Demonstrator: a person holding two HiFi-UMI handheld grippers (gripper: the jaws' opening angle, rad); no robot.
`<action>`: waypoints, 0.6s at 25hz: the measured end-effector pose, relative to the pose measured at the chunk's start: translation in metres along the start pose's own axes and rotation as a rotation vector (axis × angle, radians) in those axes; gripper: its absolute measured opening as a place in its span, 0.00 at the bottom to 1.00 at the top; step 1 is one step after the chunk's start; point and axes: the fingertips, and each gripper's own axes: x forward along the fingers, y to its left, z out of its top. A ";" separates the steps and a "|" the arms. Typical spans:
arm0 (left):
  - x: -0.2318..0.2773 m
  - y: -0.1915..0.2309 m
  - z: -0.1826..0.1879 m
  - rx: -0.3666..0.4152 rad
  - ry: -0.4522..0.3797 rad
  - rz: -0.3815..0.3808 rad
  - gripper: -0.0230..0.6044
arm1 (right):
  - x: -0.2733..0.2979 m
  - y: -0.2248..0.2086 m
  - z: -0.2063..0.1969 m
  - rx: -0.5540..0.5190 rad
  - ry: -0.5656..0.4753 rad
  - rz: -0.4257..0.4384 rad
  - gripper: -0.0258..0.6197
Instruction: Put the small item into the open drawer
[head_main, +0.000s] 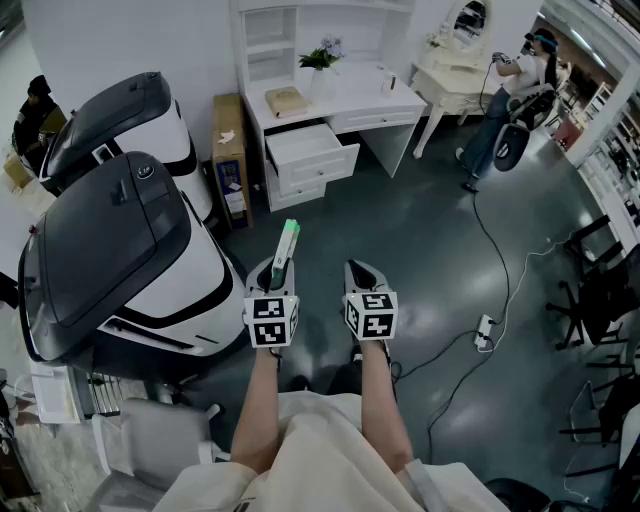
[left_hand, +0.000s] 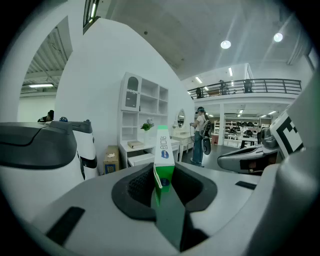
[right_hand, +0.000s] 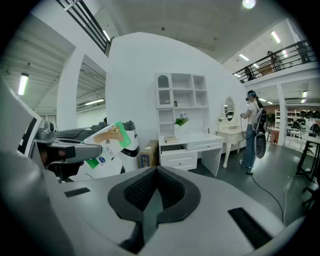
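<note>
The left gripper (head_main: 281, 270) is clamped on the small box (head_main: 287, 238), whose long side runs straight out along its jaws toward the open drawer (head_main: 312, 150) well ahead and slightly right, with bare floor (head_main: 400, 240) between, while the right gripper (head_main: 360, 275), jaws together and empty, hangs just beside it.

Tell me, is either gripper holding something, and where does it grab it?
The left gripper pinches a slim green-and-white box by its lower end. The right gripper is shut and empty.
</note>
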 end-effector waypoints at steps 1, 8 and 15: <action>0.000 0.001 0.000 0.001 -0.005 -0.007 0.20 | 0.001 0.002 0.001 -0.003 -0.002 0.002 0.08; -0.001 0.014 0.003 -0.005 -0.027 -0.032 0.20 | 0.002 0.011 0.001 0.008 0.002 -0.009 0.08; 0.012 0.013 0.002 -0.023 -0.021 -0.022 0.20 | -0.012 -0.018 0.008 0.057 -0.044 -0.088 0.08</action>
